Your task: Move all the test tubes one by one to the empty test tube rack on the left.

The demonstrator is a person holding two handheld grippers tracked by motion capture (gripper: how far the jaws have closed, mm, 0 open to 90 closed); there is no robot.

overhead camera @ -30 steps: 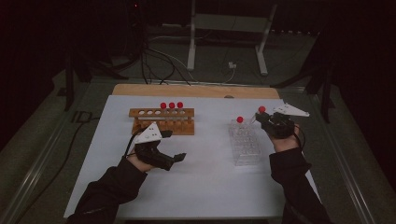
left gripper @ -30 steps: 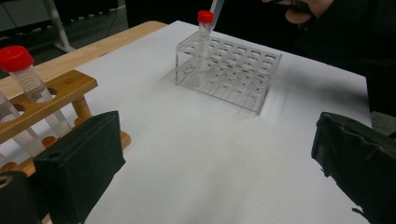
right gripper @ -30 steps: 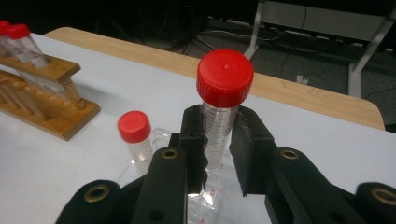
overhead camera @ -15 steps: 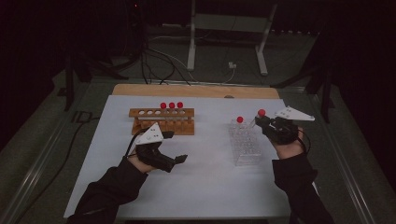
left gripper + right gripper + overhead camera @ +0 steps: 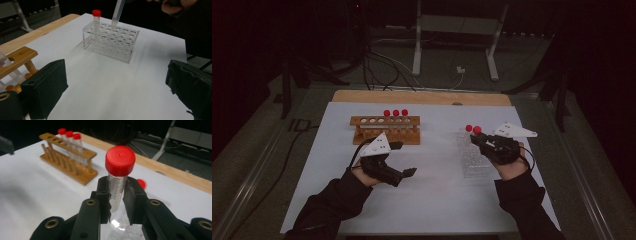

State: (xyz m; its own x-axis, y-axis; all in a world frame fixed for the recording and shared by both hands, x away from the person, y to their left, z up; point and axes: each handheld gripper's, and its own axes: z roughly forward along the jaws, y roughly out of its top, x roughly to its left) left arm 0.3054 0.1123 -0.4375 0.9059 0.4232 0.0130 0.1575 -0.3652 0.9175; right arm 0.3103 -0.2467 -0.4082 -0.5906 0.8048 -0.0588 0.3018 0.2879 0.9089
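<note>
While the right gripper pinches a red-capped tube just below its cap over the clear rack, the left gripper rests spread open; the tube looks light, stiff and slippery.

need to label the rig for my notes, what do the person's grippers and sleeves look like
Both the left gripper and the right gripper are black, two-jawed, each topped by a pale grey three-cornered plate. The right gripper view shows brass-coloured rivets on its black linkage and flat black pads. A thin dark cable loops by each wrist. The person wears dark long sleeves.
</note>
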